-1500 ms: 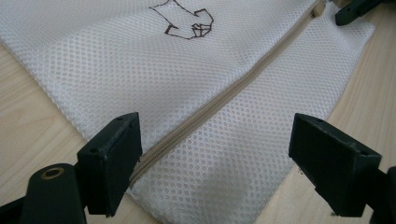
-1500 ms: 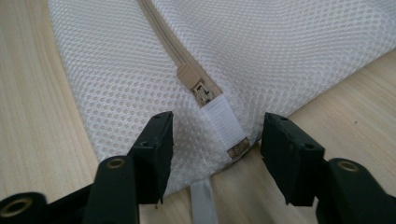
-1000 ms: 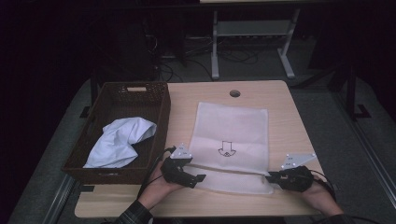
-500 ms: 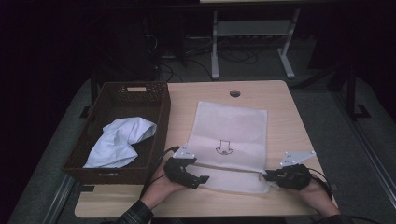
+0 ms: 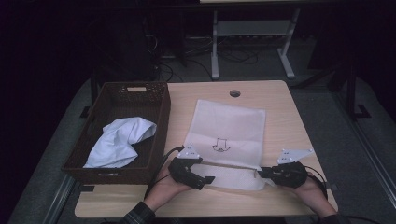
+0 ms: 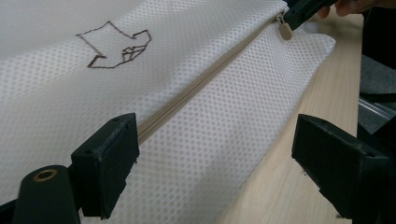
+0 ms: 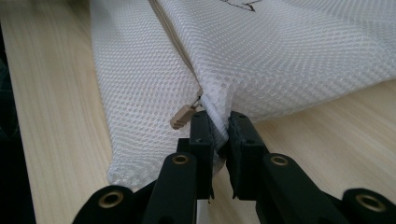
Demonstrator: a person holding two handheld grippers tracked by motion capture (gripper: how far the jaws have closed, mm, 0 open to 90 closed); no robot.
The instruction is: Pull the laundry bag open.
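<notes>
Two grippers: both work at the near edge of a white mesh bag (image 5: 229,135), which lies flat on the table (image 5: 280,102).
Right gripper (image 7: 218,122): jaws pressed together, pinching a fold of mesh at the end of the zip; the tan zipper pull (image 7: 183,116) hangs free just beside its left jaw, not between the pads.
Left gripper (image 6: 219,140): jaws spread wide, the bag's near strip and the zipper (image 6: 205,79) lying between them; neither pad presses on the cloth.
Bag relative to the tools: it stretches away ahead of both, the zip running from one gripper to the other.
Handling: judged light, soft and floppy; the open weave should give good purchase but will bunch and drag if pulled by one corner alone.
Where to hold: probably the cloth beside the zip at one end to anchor it, and the small stiff pull itself for sliding; the pull is narrow and could slip from the pads.
Farther off: a dark woven basket (image 5: 140,88) to the left gripper's outer side, with a pale crumpled cloth (image 5: 119,142) inside.
</notes>
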